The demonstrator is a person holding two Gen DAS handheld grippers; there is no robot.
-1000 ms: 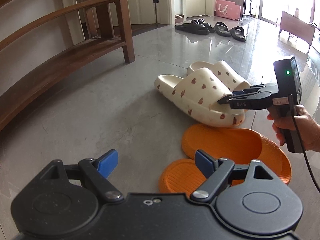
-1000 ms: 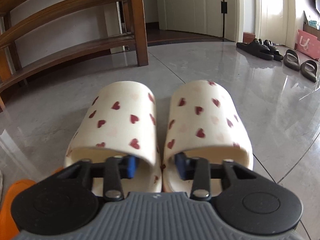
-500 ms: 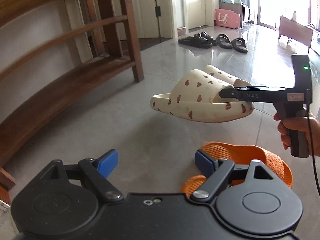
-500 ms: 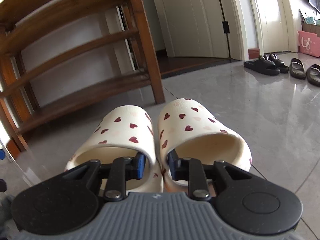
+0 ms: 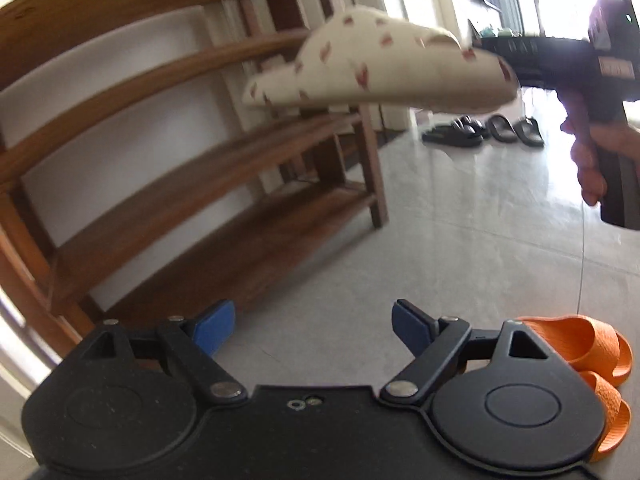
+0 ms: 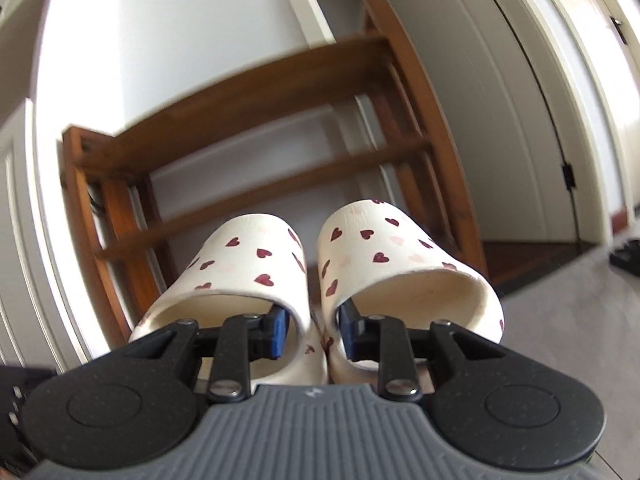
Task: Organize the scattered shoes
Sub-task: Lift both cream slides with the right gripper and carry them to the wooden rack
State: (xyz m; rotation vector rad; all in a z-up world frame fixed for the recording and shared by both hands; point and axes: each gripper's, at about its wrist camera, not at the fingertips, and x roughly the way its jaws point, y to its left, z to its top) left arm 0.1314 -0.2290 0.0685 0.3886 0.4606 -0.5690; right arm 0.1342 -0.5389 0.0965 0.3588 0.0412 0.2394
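The shoe rack (image 5: 224,184) stands against the wall, and the pair of slippers (image 6: 320,280) hangs in the air in front of it, side by side with toes toward the rack, at about the level of its upper shelves. On the floor (image 5: 460,248), a second pair of slippers (image 5: 584,364) lies near the rack's front, to its right. A row of sandals (image 5: 484,132) lies well beyond the rack's far end.
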